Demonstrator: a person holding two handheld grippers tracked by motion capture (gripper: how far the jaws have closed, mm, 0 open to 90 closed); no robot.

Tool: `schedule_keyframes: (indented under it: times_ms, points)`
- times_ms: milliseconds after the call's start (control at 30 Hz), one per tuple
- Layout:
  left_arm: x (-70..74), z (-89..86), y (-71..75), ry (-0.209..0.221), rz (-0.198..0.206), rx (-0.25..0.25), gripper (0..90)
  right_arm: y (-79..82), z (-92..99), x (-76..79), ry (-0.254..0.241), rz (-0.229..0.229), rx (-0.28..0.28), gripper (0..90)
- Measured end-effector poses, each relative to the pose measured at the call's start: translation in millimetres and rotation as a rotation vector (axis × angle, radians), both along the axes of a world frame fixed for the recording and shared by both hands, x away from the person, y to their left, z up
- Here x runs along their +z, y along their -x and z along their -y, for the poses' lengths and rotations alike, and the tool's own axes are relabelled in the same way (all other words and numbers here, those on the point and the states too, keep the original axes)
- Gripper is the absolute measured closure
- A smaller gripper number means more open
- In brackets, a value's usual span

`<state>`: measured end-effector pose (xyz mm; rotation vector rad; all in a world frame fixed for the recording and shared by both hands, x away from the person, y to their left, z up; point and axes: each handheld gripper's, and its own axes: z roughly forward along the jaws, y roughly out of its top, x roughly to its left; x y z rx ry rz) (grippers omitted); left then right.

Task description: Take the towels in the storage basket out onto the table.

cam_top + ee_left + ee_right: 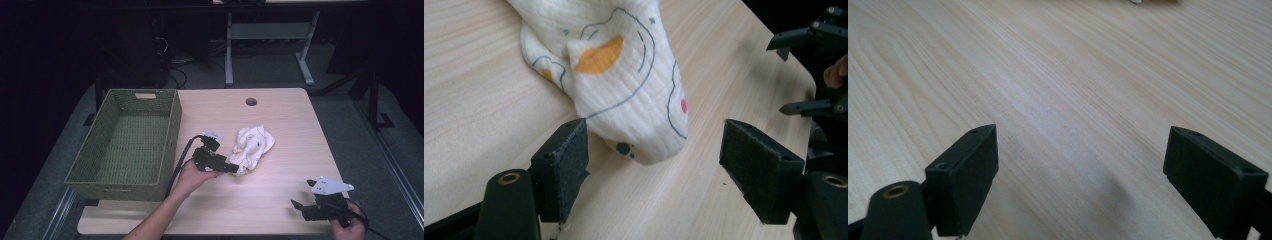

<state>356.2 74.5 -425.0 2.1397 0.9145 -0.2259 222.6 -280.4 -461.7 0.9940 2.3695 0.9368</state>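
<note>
Lying crumpled near the middle of the desk [280, 115]: one cream-white muslin cloth [252, 146], ribbed in weave, printed with thin dark-blue outlines, an orange patch, a small pink dot and dark dots. In the left tool view, showing as a rounded, folded lump [624, 85] sitting between and just ahead of the two black padded jaws, its lower edge close to the left pad.

Counting: one cloth, one basket, two tools, two hands.

Left tool [231, 167] resting at about 8 o'clock of the cloth, right at its near edge, jaws standing wide apart with nothing pinched between them; being held by the left hand [192, 177], forearm entering from 6 o'clock. Right tool [304, 197] hovering near the desk's 5 o'clock corner, well apart from the cloth, grey three-cornered plate on top, jaws also spread wide over bare wood [1063, 90]; gripped by the right hand [350, 227].

One green woven basket [170, 135], rectangular, with a handle slot in its far wall, sitting on the desk's 9 o'clock side and overhanging that edge.

Desk top being pale wood grain with rounded corners and a round cable hole [251, 101] toward 12 o'clock. Beyond, lying dim: grey carpet, white frame legs [229, 55] of another desk, dark cables on the floor.
</note>
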Motion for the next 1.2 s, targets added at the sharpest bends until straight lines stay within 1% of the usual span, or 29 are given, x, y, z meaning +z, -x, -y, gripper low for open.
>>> schedule_keyframes:
  times_ms: [67,167,200,233,267,333,400,500,533,600,667,733,767,800,833,900,1000,1100,1133,1167,1200]
  points:
    - [-0.6,-0.8,1.3,0.001,-0.001,-0.005,27.1,0.0,-0.3,0.0,0.000,0.000,0.001,14.0]
    - [-2.9,-3.1,7.4,0.023,-0.011,-0.011,26.7,0.5,-0.8,0.2,-0.002,0.005,0.000,14.0]
    - [-2.9,-3.4,9.0,0.029,-0.004,-0.015,26.7,0.7,-1.0,0.3,-0.003,0.006,0.000,14.0]
    - [-2.3,-3.9,10.8,0.024,0.008,-0.017,26.9,0.6,-1.1,0.3,-0.002,0.006,0.001,14.0]
    - [-2.3,-3.9,10.8,0.024,0.008,-0.017,26.8,0.6,-1.1,0.3,-0.002,0.006,0.001,14.0]
    - [-1.8,-5.0,15.2,0.036,0.012,-0.030,26.9,0.6,-1.6,0.6,-0.002,0.006,0.001,14.0]
    - [-1.9,-5.4,18.4,0.019,0.025,-0.041,26.9,0.4,-1.8,0.4,-0.001,0.006,0.003,14.0]
    - [-3.2,-5.7,21.5,0.020,0.025,-0.045,26.9,0.3,-2.1,0.4,-0.002,0.003,0.004,14.0]
    - [-3.4,-6.4,23.1,0.019,0.032,-0.047,26.8,0.5,-2.1,0.3,-0.002,0.003,0.003,14.0]
    - [-4.3,-8.4,27.5,0.035,0.034,-0.045,26.8,0.4,-1.9,0.1,-0.001,0.006,0.003,14.0]
    - [-5.0,-9.4,30.4,0.033,0.042,-0.050,26.8,0.3,-2.0,0.2,-0.001,0.004,0.003,14.0]
    - [-5.6,-9.9,32.0,0.037,0.037,-0.050,26.8,0.4,-2.1,0.4,-0.002,0.003,0.002,14.0]
    - [-6.1,-11.3,35.8,0.041,0.039,-0.060,26.8,0.7,-2.5,0.3,-0.002,0.003,0.002,14.0]
    - [-6.1,-11.3,35.8,0.041,0.039,-0.060,26.8,0.7,-2.5,0.3,-0.002,0.003,0.002,14.0]
    - [-6.1,-12.3,40.9,0.044,0.041,-0.068,26.8,0.5,-2.0,0.4,0.001,0.007,0.003,14.0]
    - [-6.2,-13.1,45.5,0.037,0.049,-0.072,26.8,0.6,-1.7,0.5,0.000,0.008,0.001,14.0]
    - [-6.9,-14.8,48.6,0.037,0.046,-0.078,26.8,0.6,-1.6,0.6,-0.001,0.007,-0.002,14.0]
    - [-8.6,-17.4,53.1,0.026,0.054,-0.079,26.8,0.7,-1.5,0.6,0.001,0.009,-0.003,14.0]
    - [-10.3,-20.2,55.8,0.024,0.051,-0.088,26.7,0.8,-1.4,0.6,0.000,0.009,-0.004,14.0]
    - [-10.8,-21.8,57.5,0.015,0.057,-0.095,26.8,0.7,-1.2,0.6,-0.001,0.009,-0.006,14.0]
    - [-10.8,-21.8,57.5,0.015,0.057,-0.095,26.8,0.7,-1.2,0.6,-0.001,0.009,-0.006,14.0]
